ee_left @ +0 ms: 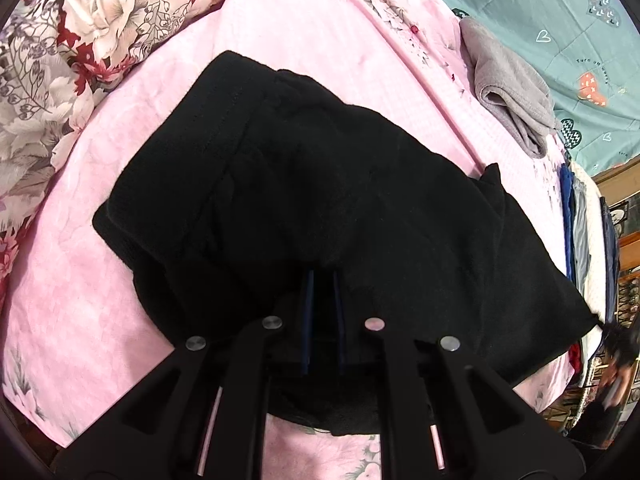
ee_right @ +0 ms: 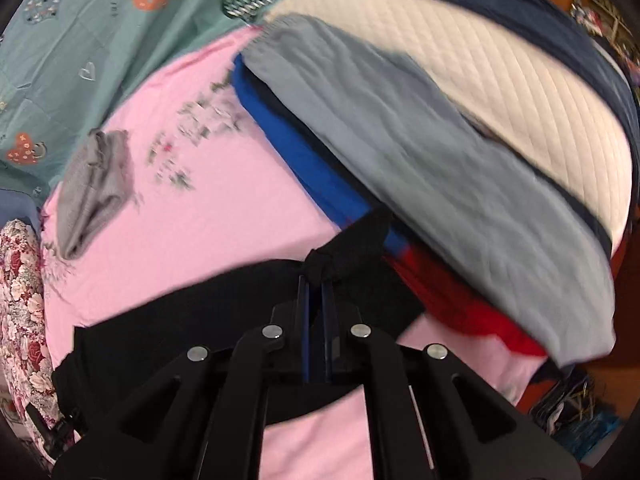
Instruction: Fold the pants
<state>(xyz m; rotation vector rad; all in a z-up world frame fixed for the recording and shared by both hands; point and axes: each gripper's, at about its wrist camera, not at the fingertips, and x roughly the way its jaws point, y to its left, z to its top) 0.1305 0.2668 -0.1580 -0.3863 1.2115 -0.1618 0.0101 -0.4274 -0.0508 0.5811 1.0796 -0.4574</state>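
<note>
Black pants (ee_left: 304,184) lie partly folded on the pink bedsheet (ee_left: 320,40), with a ribbed waistband at the upper left. My left gripper (ee_left: 322,276) is shut on the near edge of the pants. In the right wrist view my right gripper (ee_right: 316,280) is shut on a bunched end of the same black pants (ee_right: 200,312), which stretch off to the left over the pink sheet (ee_right: 192,216). The right wrist view is motion-blurred.
A folded grey garment (ee_left: 512,84) lies on the sheet at the right and also shows in the right wrist view (ee_right: 92,188). A stack of blue, grey, red and white folded clothes (ee_right: 420,152) lies close beyond my right gripper. A floral blanket (ee_left: 60,72) and a teal quilt (ee_left: 560,20) border the sheet.
</note>
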